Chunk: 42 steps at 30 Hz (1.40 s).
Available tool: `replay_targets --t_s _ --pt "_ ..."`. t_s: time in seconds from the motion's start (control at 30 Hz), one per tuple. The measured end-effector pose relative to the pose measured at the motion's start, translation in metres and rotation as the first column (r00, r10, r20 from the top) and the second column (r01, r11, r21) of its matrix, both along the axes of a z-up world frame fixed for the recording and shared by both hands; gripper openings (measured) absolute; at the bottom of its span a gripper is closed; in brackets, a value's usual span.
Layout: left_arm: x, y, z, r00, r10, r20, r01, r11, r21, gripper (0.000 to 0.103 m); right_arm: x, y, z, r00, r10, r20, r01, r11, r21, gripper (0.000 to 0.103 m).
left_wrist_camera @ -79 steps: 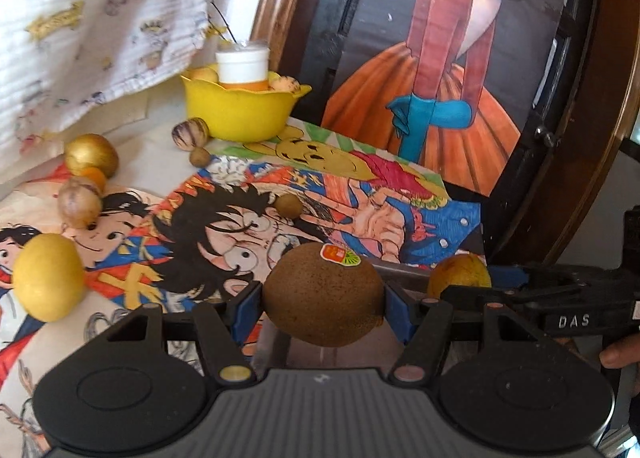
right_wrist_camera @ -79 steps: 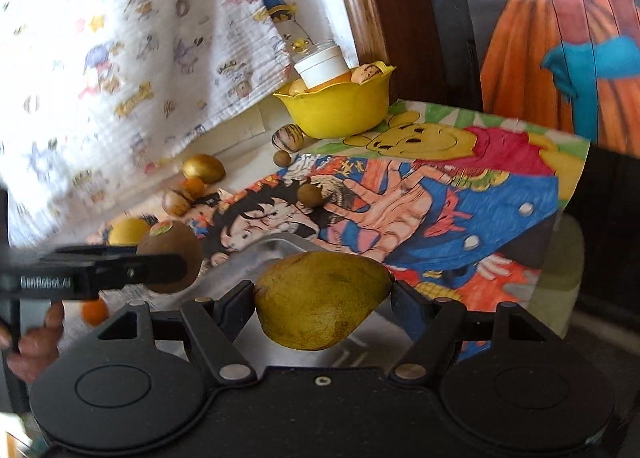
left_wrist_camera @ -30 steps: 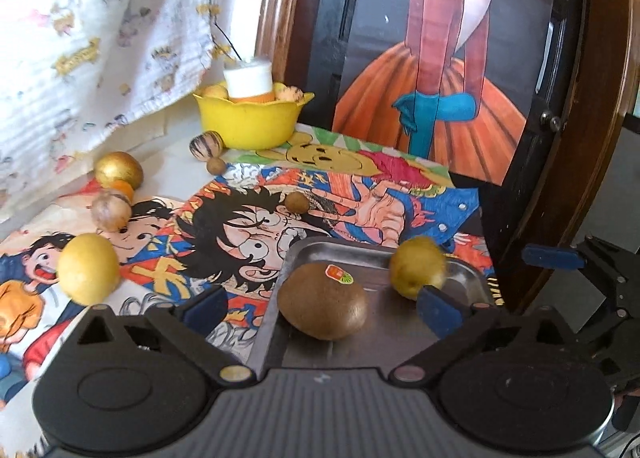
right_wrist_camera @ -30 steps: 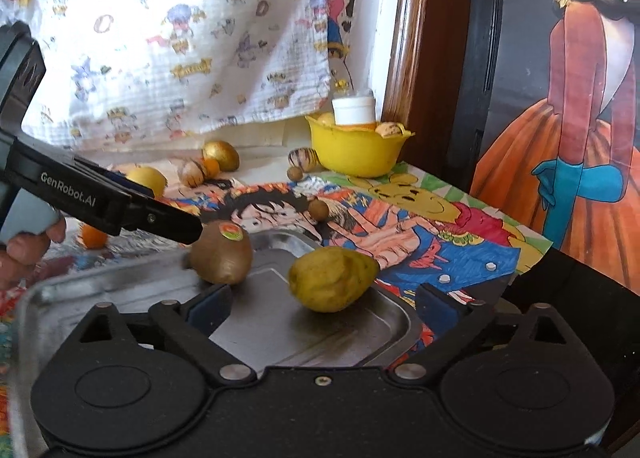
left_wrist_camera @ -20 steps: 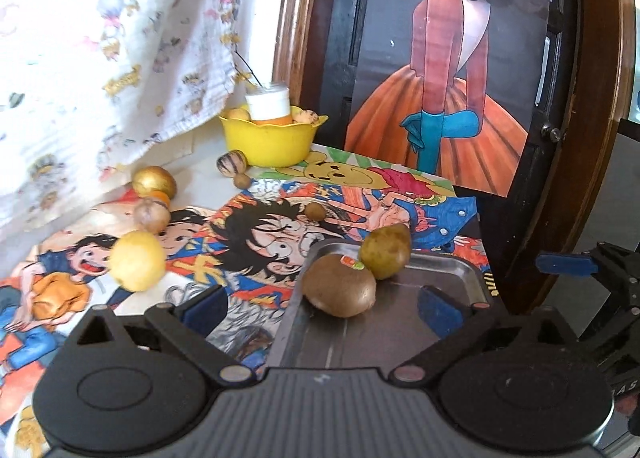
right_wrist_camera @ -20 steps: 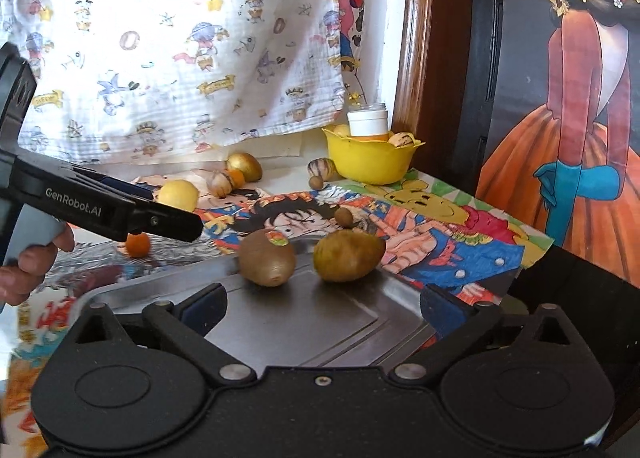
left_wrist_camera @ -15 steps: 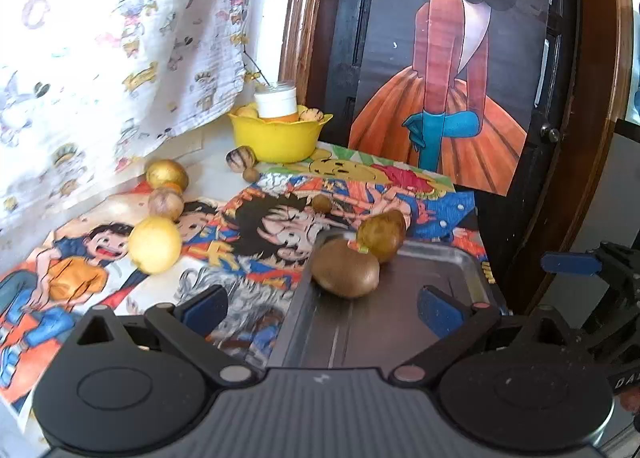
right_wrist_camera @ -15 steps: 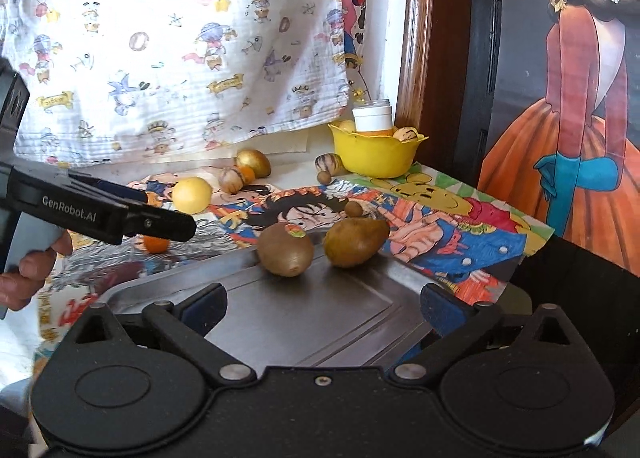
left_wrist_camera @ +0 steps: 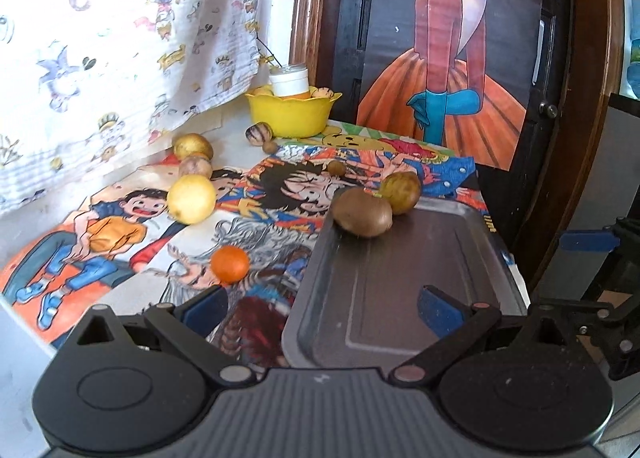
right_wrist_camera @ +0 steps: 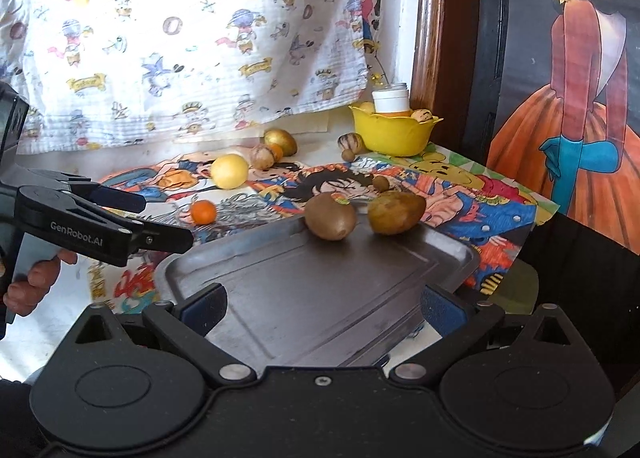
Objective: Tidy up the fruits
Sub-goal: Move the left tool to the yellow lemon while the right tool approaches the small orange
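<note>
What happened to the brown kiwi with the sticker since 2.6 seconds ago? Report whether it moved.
Yes. The brown kiwi left the left gripper and now lies on the metal tray, at its far end beside the yellow-green pear.

A white cloth (right_wrist_camera: 192, 38) printed with small cartoon figures is hung across the back wall. Beside it a brown wooden frame (right_wrist_camera: 430, 18) is seen, then a dark panel bearing a painting of a woman in an orange skirt (left_wrist_camera: 448, 70). The desk (left_wrist_camera: 36, 222) is covered with bright cartoon posters (left_wrist_camera: 280, 178). Daylight, possibly from a window, is cast over the scene.
</note>
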State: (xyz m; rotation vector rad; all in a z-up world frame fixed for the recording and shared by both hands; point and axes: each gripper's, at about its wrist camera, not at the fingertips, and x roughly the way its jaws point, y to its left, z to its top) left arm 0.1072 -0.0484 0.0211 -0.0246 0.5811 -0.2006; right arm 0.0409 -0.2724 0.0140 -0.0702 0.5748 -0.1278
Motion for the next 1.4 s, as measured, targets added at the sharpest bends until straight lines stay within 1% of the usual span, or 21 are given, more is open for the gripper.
replay_targets --t_s 0.33,0.63,0.97,1.17,1.4 --pt "-0.023 0.023 -0.004 1.0 0.014 -0.02 -0.013 0.999 0.045 0.103 -0.012 0.03 -0.007 0.998 -0.016 -0.061 0.017 1.0 0.014 0.102" --pt "-0.032 0.044 -0.007 0.999 0.041 -0.034 -0.039 0.997 0.067 0.103 -0.008 0.049 -0.013 0.993 -0.01 -0.117 0.012 1.0 0.02 0.102" --pt "-0.029 0.063 -0.007 0.996 0.077 -0.034 -0.073 0.993 0.088 0.103 0.011 0.066 -0.009 0.989 0.039 -0.14 -0.033 0.998 0.044 0.102" --pt "-0.023 0.078 -0.007 0.994 0.106 -0.03 -0.103 0.991 0.083 0.103 0.024 0.075 0.0 0.988 0.073 -0.139 -0.07 0.997 0.031 0.102" --pt "-0.015 0.09 -0.007 0.994 0.108 -0.013 -0.106 0.99 0.093 0.103 0.044 0.076 0.011 0.987 0.094 -0.129 -0.086 0.994 0.066 0.102"
